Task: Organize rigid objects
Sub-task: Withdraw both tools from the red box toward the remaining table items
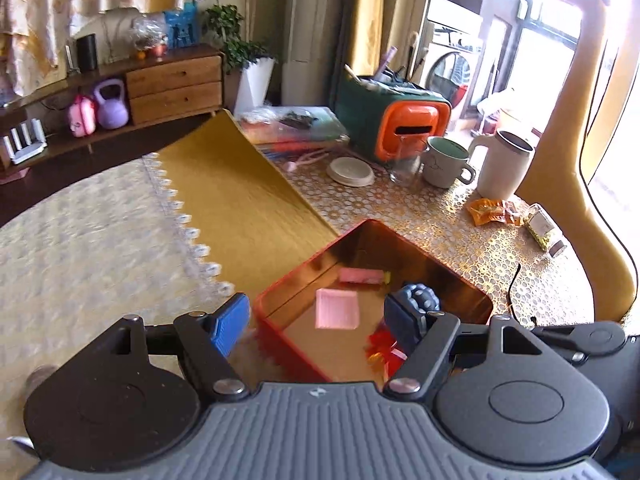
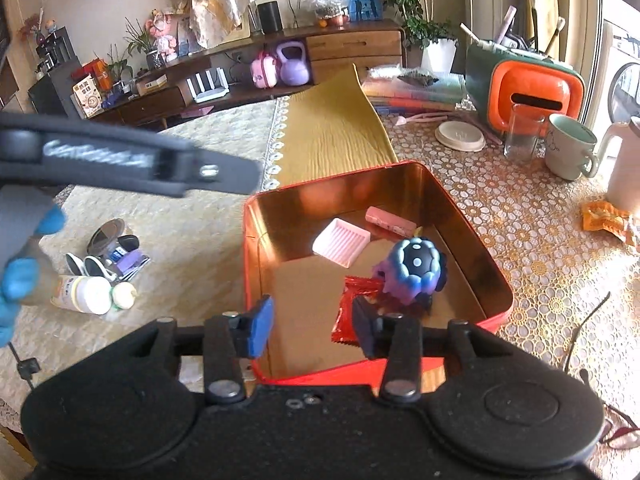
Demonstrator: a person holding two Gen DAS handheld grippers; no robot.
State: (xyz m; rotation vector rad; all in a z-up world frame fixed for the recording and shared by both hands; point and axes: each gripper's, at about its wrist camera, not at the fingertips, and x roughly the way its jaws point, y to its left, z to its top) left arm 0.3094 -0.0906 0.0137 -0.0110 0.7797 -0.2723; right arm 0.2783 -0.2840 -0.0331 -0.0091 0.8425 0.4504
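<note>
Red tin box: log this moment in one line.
red tin box: pink ribbed tray, blue-purple figure inside | left gripper open | right gripper open, empty

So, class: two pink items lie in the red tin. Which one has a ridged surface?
The square pink tray, ridged with parallel grooves; the pink bar behind it is smooth.

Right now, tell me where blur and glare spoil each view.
Left wrist view: window blown out white at the right, red tin smeared by motion blur. Right wrist view: sharper overall, but the left gripper crossing the upper left is blurred.

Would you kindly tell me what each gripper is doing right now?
Left gripper: jaws open, holding nothing.
Right gripper: jaws open, holding nothing, above the red tin.
</note>
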